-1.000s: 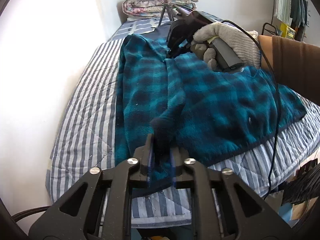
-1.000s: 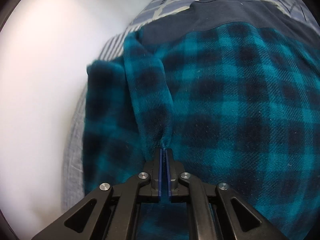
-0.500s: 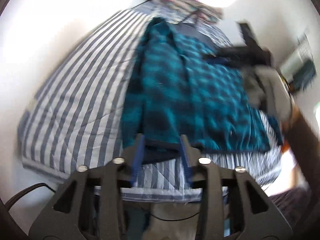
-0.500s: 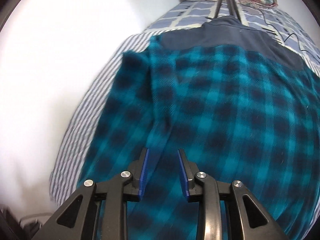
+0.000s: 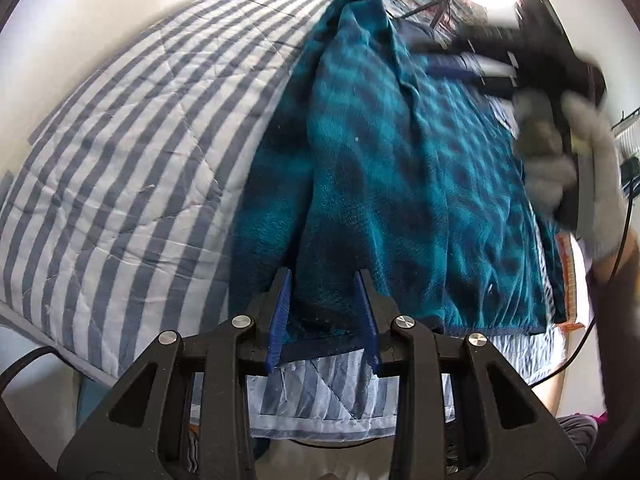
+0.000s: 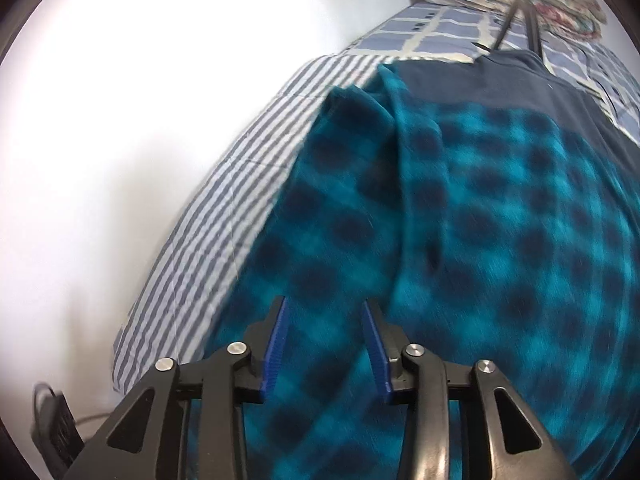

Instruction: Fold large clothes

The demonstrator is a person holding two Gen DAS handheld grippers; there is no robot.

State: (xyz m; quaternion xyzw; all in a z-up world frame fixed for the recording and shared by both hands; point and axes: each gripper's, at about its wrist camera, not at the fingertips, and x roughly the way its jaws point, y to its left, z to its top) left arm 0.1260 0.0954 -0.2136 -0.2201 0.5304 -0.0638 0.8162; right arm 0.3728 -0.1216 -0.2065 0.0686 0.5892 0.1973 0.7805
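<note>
Teal-and-black plaid fleece jacket (image 5: 400, 184) lies spread on the striped quilt (image 5: 120, 152) of a bed, dark navy yoke (image 6: 500, 80) toward the far end, 1 sleeve (image 5: 352, 128) folded in lengthwise over the body, hem near the bed's front edge. Left tongs (image 5: 322, 320) part open above the hem end of that folded sleeve; fleece shows between the blue pads but they don't look pressed on it, so nothing held. Right tongs (image 6: 324, 344) are opening, jaws apart over the fleece, nothing gripped; seen from the left wrist view they're a dark blur held by a gloved hand (image 5: 568, 168) over the far side of the jacket. Risks: the loose sleeve could slide off or bunch if either tongs snag the pile while pulling away; the hem sits close to the bed edge, so a tug that way might drag the jacket off; the trailing cable (image 5: 612, 272) could catch cloth. Hard to tell: both views are motion-blurred, the jacket's far side and 2nd sleeve are cut off or hidden behind the hand, the collar is half hidden by tripod legs (image 6: 524, 12), and bright glare washes out the bed's far end.
</note>
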